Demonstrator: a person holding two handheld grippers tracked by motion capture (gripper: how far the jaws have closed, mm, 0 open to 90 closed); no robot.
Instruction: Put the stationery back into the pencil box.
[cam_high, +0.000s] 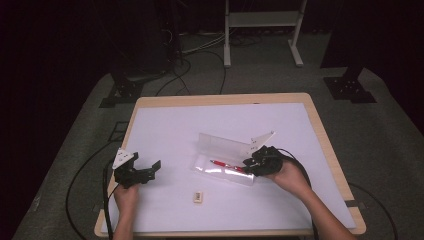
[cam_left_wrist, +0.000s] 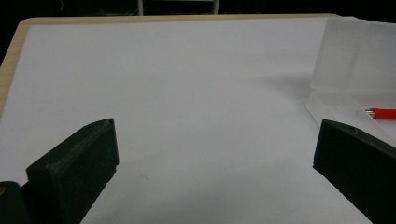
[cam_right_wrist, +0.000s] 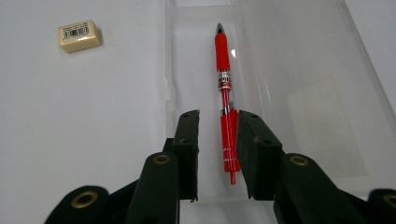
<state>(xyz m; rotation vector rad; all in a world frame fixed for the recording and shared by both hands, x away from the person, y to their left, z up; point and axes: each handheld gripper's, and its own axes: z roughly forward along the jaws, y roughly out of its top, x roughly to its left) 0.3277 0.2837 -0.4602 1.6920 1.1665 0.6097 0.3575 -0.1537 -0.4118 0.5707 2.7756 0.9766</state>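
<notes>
Red pen (cam_right_wrist: 224, 88) lies in clear open case (cam_right_wrist: 299, 98), centre frame, between my right claw (cam_right_wrist: 218, 122) jaws, parted, gap on one side. Risk: jaw snags pen while lifting, flicks it out. Left claw (cam_left_wrist: 215, 154) spread wide, empty.

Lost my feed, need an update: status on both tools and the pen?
Left tool open, idle. Right tool straddling red pen, apparently released, lying in clear case. Eraser clear.
</notes>
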